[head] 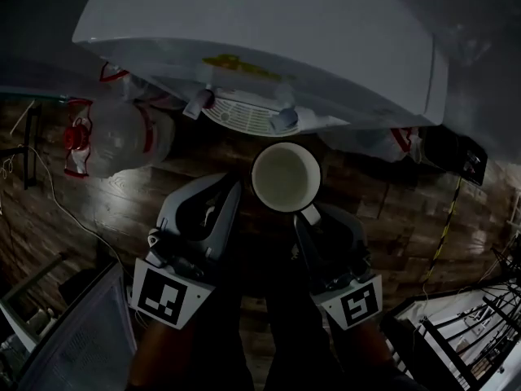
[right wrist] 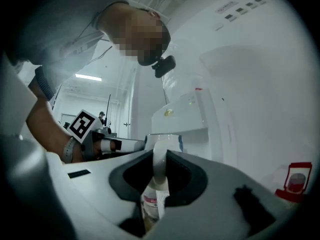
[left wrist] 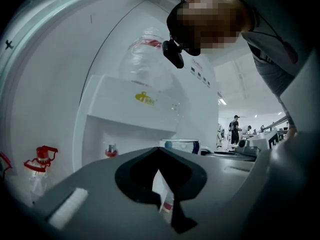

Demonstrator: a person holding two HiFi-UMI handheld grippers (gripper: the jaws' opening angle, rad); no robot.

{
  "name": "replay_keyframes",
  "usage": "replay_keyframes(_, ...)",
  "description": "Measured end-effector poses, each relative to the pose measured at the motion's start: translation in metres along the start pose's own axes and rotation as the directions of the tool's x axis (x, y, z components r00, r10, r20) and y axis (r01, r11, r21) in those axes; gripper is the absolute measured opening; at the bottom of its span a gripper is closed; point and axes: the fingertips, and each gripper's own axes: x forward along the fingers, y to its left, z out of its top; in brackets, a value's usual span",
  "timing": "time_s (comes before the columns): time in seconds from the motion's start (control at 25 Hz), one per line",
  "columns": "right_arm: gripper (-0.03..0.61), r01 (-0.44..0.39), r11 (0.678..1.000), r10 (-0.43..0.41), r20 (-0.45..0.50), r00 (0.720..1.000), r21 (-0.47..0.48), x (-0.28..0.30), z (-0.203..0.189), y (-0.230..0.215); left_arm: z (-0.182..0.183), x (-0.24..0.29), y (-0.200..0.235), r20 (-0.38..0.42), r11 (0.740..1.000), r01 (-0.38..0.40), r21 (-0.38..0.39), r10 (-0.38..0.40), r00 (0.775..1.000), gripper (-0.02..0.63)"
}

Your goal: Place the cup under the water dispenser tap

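Note:
A white cup (head: 286,177) hangs in the air, mouth up, just in front of the white water dispenser (head: 269,31). It sits nearer to me than the right-hand tap (head: 285,120); a second tap (head: 199,103) is to the left, above the drip grille (head: 242,114). My right gripper (head: 308,218) is shut on the cup's handle (right wrist: 159,159), with the cup's rim (right wrist: 164,137) just beyond the jaws. My left gripper (head: 231,189) hovers left of the cup, jaws together with nothing held. From the left gripper view the cup (left wrist: 180,145) shows to the right of a red tap (left wrist: 111,150).
A large clear water jug (head: 122,133) with a red cap handle (head: 75,141) lies on the wooden floor at the left of the dispenser. Another jug (head: 381,141) lies at its right. Cables and metal frames (head: 456,332) crowd the floor edges.

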Motion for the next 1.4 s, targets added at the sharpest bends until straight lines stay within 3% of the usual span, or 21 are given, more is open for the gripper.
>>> replay_keyframes(0.52, 0.061, 0.031, 0.997, -0.03, 0.025, 0.999, -0.064, 0.0, -0.106, -0.013, -0.091, 0.015, 0.026, -0.003, 1.0, -0.018, -0.012, 0.018, 1.0, 0.007)
replay_keyframes(0.92, 0.061, 0.079, 0.989, -0.076, 0.031, 0.997, -0.122, 0.029, -0.161, -0.032, -0.113, 0.038, 0.035, 0.052, 0.999, -0.008, 0.031, 0.006, 0.999, 0.008)
replay_keyframes(1.08, 0.061, 0.092, 0.987, -0.089, 0.032, 0.996, -0.135, 0.035, -0.172, -0.041, -0.126, 0.04, 0.034, -0.008, 1.0, -0.007, 0.006, 0.007, 1.0, 0.008)
replay_keyframes(1.4, 0.063, 0.091, 0.985, -0.086, 0.044, 0.995, -0.146, 0.039, -0.187, -0.056, -0.136, 0.045, 0.03, -0.023, 1.0, -0.004, 0.006, 0.004, 1.0, 0.006)
